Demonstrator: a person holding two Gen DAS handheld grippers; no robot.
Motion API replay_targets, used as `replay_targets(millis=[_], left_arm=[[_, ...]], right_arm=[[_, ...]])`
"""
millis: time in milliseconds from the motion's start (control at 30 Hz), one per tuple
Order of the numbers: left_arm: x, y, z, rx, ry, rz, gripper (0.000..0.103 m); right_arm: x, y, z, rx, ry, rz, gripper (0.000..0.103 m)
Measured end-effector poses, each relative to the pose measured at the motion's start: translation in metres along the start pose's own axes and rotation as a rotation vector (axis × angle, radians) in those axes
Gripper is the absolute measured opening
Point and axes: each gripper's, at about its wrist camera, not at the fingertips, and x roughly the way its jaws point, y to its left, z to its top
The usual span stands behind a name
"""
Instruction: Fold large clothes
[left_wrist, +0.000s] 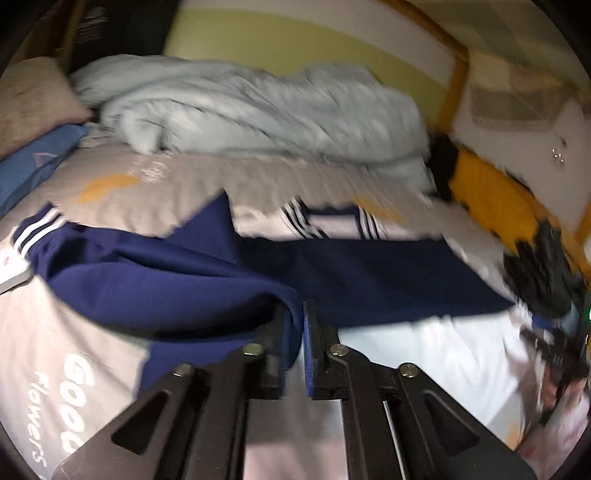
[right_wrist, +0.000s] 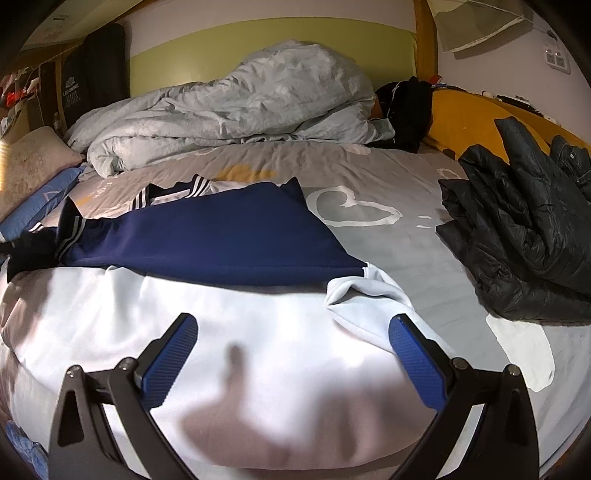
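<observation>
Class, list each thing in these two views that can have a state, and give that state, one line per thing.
left claw: shut on the navy fabric
right claw: open, nothing between its pads
navy and white garment: spread on the bed, partly folded
grey duvet: bunched in a heap
black puffer jacket: crumpled, unfolded

A big bed (right_wrist: 388, 177) with a grey sheet fills the room. Behind the bed, the wall (right_wrist: 258, 40) is white with a green stripe. A wooden post (right_wrist: 424, 40) stands by the bed's far right corner. A wall socket (right_wrist: 556, 59) sits right of the post.
</observation>
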Motion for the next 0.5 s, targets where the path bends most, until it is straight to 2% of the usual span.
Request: replay_targets(millis=[67, 167, 200, 267, 367, 467, 500], left_arm=[[0.001, -0.006, 0.000, 0.045, -0.004, 0.027, 0.031], [-0.016, -0.001, 0.008, 0.023, -0.070, 0.018, 0.042], [-0.025, 0.005, 0.012, -0.003, -0.098, 0.020, 0.044], [-0.039, 0.018, 0.019, -0.050, -0.142, 0.040, 0.056], [-0.055, 0.056, 0.029, -0.164, -0.202, 0.102, 0.064], [-0.060, 0.107, 0.035, -0.312, -0.217, 0.159, 0.067], [-0.056, 0.126, 0.037, -0.355, -0.193, 0.218, 0.068]], right_arm=[[-0.001, 0.000, 0.000, 0.000, 0.001, 0.001, 0.103], [0.000, 0.001, -0.001, -0.003, 0.001, -0.004, 0.103], [0.000, 0.001, -0.001, -0.004, 0.002, -0.007, 0.103], [0.001, 0.002, -0.002, -0.009, 0.004, -0.013, 0.103], [0.002, 0.004, -0.003, -0.018, 0.005, -0.022, 0.103], [0.002, 0.005, -0.003, -0.025, 0.005, -0.027, 0.103], [0.002, 0.006, -0.004, -0.026, 0.005, -0.028, 0.103]])
